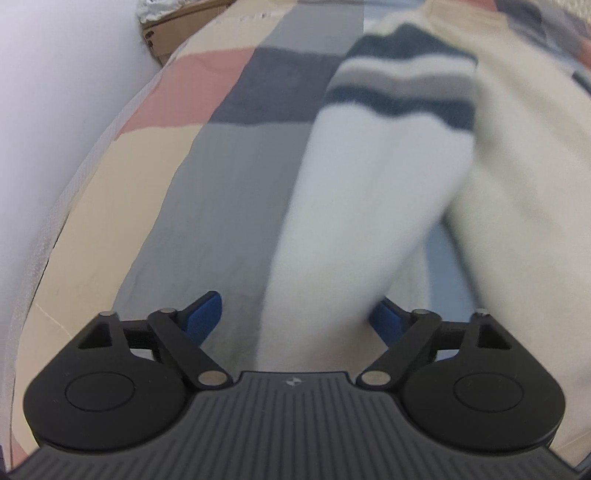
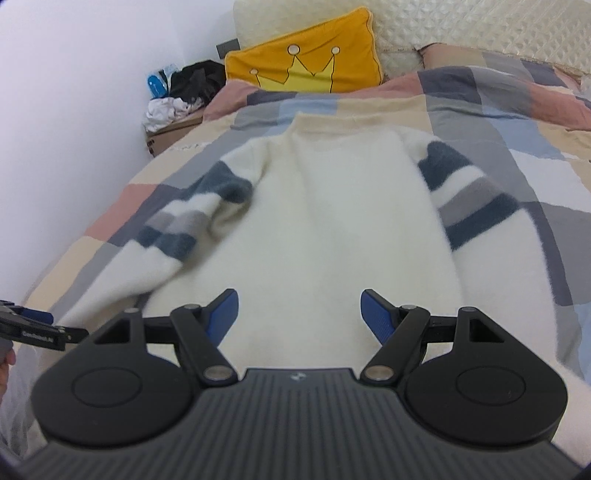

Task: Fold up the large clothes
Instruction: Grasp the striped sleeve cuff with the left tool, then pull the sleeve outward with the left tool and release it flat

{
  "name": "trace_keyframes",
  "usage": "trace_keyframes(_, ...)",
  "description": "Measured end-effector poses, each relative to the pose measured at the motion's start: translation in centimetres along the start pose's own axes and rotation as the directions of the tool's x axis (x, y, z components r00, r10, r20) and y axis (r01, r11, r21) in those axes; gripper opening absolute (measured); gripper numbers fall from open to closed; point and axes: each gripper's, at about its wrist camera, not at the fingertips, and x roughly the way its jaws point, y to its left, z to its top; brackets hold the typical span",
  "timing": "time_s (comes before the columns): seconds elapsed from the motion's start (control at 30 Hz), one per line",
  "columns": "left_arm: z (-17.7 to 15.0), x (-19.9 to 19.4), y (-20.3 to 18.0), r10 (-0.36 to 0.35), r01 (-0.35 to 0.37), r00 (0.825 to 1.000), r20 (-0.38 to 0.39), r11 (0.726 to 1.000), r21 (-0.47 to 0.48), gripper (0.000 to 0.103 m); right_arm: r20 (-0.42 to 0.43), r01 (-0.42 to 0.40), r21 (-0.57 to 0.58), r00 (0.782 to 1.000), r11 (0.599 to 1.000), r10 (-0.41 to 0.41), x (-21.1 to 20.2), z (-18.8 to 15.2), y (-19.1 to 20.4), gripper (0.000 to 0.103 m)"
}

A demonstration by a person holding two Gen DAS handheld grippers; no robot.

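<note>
A cream sweater (image 2: 332, 221) with dark blue and grey sleeve stripes lies flat on the patchwork quilt (image 2: 517, 110), collar toward the pillows. My right gripper (image 2: 299, 314) hovers open over the lower part of the sweater's body, nothing between its blue pads. In the left wrist view the sweater's left sleeve (image 1: 369, 184) runs down between the fingers of my left gripper (image 1: 295, 315). Its jaws stand wide; the left pad (image 1: 205, 314) is clear of the cloth and the right pad is partly hidden by it. The left gripper (image 2: 33, 325) also shows at the far left edge of the right wrist view.
A white wall (image 1: 55, 110) runs along the bed's left side. A cardboard box (image 2: 162, 136) with a pile of clothes (image 2: 181, 96) stands in the far left corner. A yellow crown pillow (image 2: 306, 59) leans on the cream headboard (image 2: 480, 26). A hand (image 2: 3, 369) shows at the left edge.
</note>
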Motion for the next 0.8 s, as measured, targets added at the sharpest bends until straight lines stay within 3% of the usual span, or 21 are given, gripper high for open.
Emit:
trace_keyframes(0.07, 0.0, 0.4, 0.3, -0.015, 0.015, 1.000, -0.006, 1.000, 0.002, 0.082, 0.000, 0.007, -0.025, 1.000, 1.000, -0.007, 0.1, -0.1, 0.3, 0.075)
trace_keyframes(0.17, 0.0, 0.9, 0.5, -0.051, 0.051, 0.999, -0.013, 0.999, -0.003, 0.066, -0.006, 0.005, -0.043, 1.000, 0.999, -0.006, 0.4, -0.2, 0.5, 0.075)
trace_keyframes(0.2, 0.2, 1.0, 0.6, -0.074, 0.074, 0.997, -0.018, 0.997, -0.007, 0.055, -0.012, 0.001, -0.040, 1.000, 0.999, -0.001, 0.5, -0.2, 0.4, 0.075)
trace_keyframes(0.27, 0.5, 1.2, 0.7, -0.085, 0.085, 0.996, -0.022, 0.996, -0.030, 0.043, -0.026, -0.006, -0.022, 1.000, 1.000, 0.005, 0.8, -0.2, 0.2, 0.075)
trace_keyframes(0.33, 0.8, 1.1, 0.7, -0.089, 0.088, 0.996, -0.016, 0.995, -0.041, 0.022, -0.037, -0.009, -0.005, 0.999, 1.000, 0.009, 1.1, -0.2, -0.1, 0.075)
trace_keyframes(0.4, 1.2, 0.5, 1.0, -0.080, 0.080, 0.997, 0.007, 0.994, -0.071, 0.015, -0.042, -0.002, 0.000, 0.999, 1.000, 0.002, 1.2, -0.2, -0.3, 0.075)
trace_keyframes(0.6, 4.9, -1.5, 5.0, 0.089, -0.076, 0.993, 0.079, 0.984, -0.161, 0.013, -0.038, 0.017, 0.004, 0.999, 1.000, -0.017, 1.4, -0.3, -0.5, 0.075)
trace_keyframes(0.67, 7.1, -2.2, 6.7, 0.183, -0.161, 0.977, 0.113, 0.970, -0.182, 0.013, -0.034, 0.010, 0.003, 0.999, 1.000, -0.010, 1.4, -0.3, -0.5, 0.075)
trace_keyframes(0.8, 12.7, -3.7, 10.1, 0.349, -0.305, 0.919, 0.184, 0.924, -0.231, 0.013, -0.027, 0.012, -0.021, 1.000, 1.000, -0.012, 1.5, -0.3, -0.1, 0.075)
